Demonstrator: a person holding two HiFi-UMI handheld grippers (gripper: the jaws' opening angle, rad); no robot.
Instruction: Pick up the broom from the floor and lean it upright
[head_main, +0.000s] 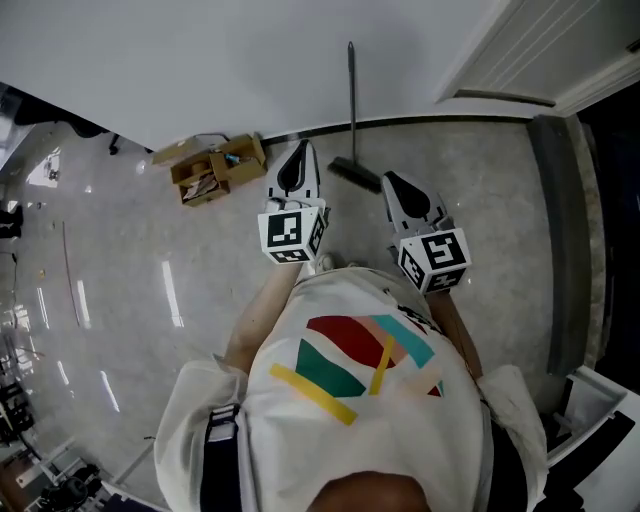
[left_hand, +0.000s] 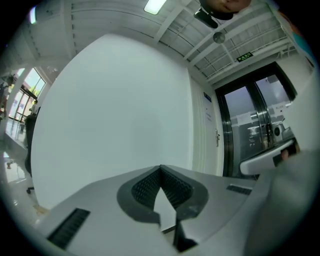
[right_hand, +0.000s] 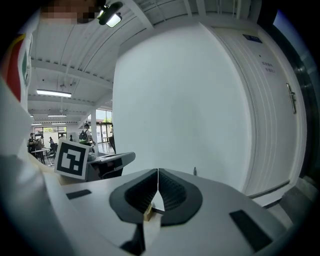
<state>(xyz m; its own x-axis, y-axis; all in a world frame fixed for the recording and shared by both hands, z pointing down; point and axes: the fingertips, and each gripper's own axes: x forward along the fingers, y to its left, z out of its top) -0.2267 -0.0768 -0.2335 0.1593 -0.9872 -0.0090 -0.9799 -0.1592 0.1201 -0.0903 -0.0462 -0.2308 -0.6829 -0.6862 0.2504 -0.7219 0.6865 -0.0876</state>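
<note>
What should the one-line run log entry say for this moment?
broom: upright, leaning on wall, head on floor | left gripper: shut, empty | right gripper: shut, empty | neither holds broom

At left the polished grey floor (head_main: 120, 300) lay open, while a brown cardboard box (head_main: 212, 168) and a dark-handled broom (head_main: 351, 120) stood against the white wall (head_main: 250, 60) ahead.

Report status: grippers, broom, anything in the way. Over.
Left gripper and right gripper both shut, empty. Broom upright, leaning on the wall. Cardboard box off to its left, not touching.
</note>
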